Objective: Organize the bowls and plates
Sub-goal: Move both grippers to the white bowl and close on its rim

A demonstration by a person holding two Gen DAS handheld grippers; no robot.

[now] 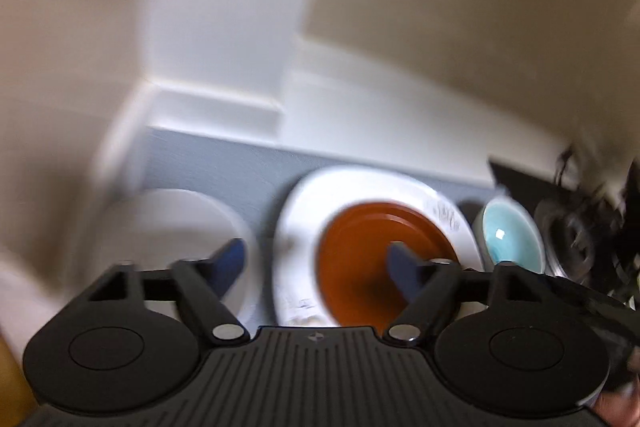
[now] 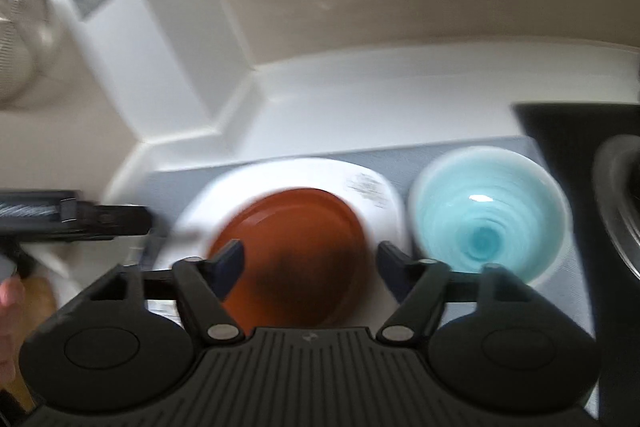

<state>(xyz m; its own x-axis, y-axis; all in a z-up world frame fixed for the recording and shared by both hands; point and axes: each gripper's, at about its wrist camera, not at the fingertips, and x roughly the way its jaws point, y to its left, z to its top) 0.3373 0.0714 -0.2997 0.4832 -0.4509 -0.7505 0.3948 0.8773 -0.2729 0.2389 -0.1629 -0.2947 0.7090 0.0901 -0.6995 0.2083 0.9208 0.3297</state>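
Brown plate point(image 1: 360, 259) sitting on white plate point(image 1: 296, 227). Blue bowl point(image 2: 488, 215) sitting just beside. Left gripper point(image 1: 316, 263), right gripper point(image 2: 310, 259) both hanging wide apart, holding nothing.

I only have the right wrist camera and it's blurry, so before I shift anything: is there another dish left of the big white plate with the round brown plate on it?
Observer: Yes. The left wrist view shows a round white dish on the grey mat, left of the large white plate, with a strip of mat between them.
Operator: I see the left gripper only from the side. Is it open?
Observer: Yes. The left gripper is open and holds nothing. One finger shows in front of the white dish, the other in front of the round brown plate.
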